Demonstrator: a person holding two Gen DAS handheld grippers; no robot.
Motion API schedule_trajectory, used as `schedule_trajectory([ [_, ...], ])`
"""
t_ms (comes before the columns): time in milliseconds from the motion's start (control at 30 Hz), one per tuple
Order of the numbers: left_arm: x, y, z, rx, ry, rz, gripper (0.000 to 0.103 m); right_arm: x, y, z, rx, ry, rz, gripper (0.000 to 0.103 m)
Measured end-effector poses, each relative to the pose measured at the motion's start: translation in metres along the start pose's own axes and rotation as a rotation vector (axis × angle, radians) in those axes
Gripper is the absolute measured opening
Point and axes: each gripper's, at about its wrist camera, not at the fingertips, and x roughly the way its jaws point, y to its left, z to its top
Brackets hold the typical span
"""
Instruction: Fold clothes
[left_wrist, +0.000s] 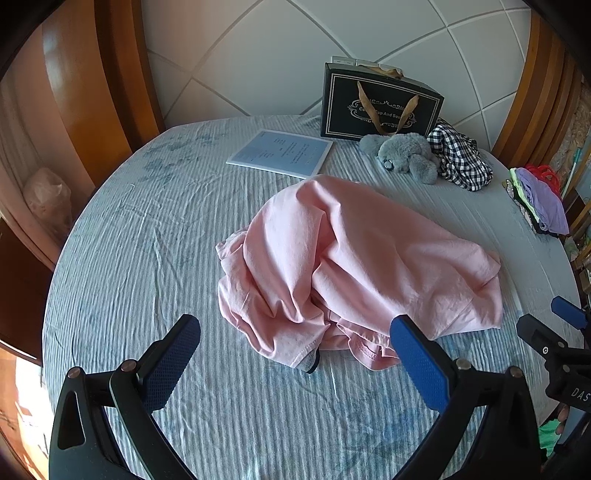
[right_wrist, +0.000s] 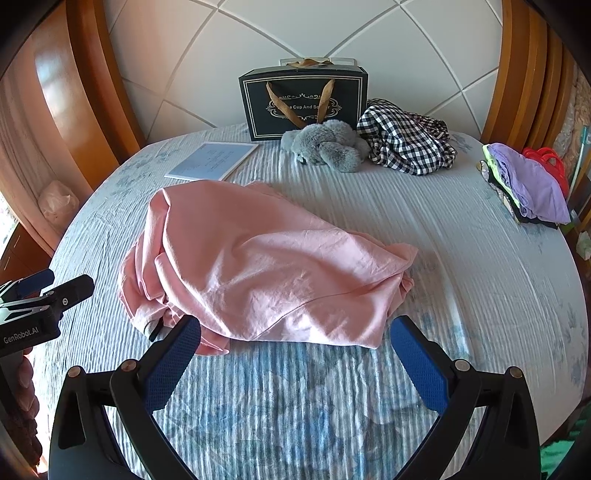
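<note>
A crumpled pink garment (left_wrist: 354, 266) (right_wrist: 266, 266) lies in a heap in the middle of the bed. My left gripper (left_wrist: 295, 347) hovers open just in front of the heap's near edge, nothing between its blue pads. My right gripper (right_wrist: 295, 347) is open too, its fingers standing just short of the heap's near hem. Each gripper shows in the other's view: the right one (left_wrist: 561, 325) at the right edge, the left one (right_wrist: 44, 291) at the left edge.
The bed has a blue-and-white striped sheet (left_wrist: 147, 258) (right_wrist: 480, 258). At the back stand a dark gift bag (left_wrist: 380, 99) (right_wrist: 303, 99), a grey plush toy (left_wrist: 402, 155) (right_wrist: 325, 147), a checked cloth (left_wrist: 461, 158) (right_wrist: 406, 144) and a booklet (left_wrist: 280, 151) (right_wrist: 212, 160). Folded clothes (left_wrist: 539, 201) (right_wrist: 528, 184) are stacked at the right edge.
</note>
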Motion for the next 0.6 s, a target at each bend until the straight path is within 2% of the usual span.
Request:
schedule_trajectory([
  [333,0.026,0.006,0.002,0.006,0.015,0.004,0.097,0.024,-0.014,0.009,0.031,0.027,0.023,0.103],
  [433,0.048,0.012,0.003,-0.001,0.045,0.002,0.091,0.039,-0.022,0.012,0.037,0.052,0.026,0.103],
  [467,0.057,0.015,0.003,-0.008,0.063,0.000,0.081,0.045,-0.024,0.013,0.038,0.066,0.026,0.103],
  [500,0.067,0.018,0.002,-0.016,0.083,-0.007,0.064,0.052,-0.026,0.014,0.037,0.079,0.026,0.103],
  [567,0.087,0.025,0.000,-0.040,0.133,-0.021,0.054,0.064,-0.029,0.014,0.023,0.098,0.020,0.101],
  [600,0.095,0.028,-0.001,-0.050,0.143,-0.021,0.053,0.070,-0.031,0.014,0.017,0.106,0.015,0.099],
])
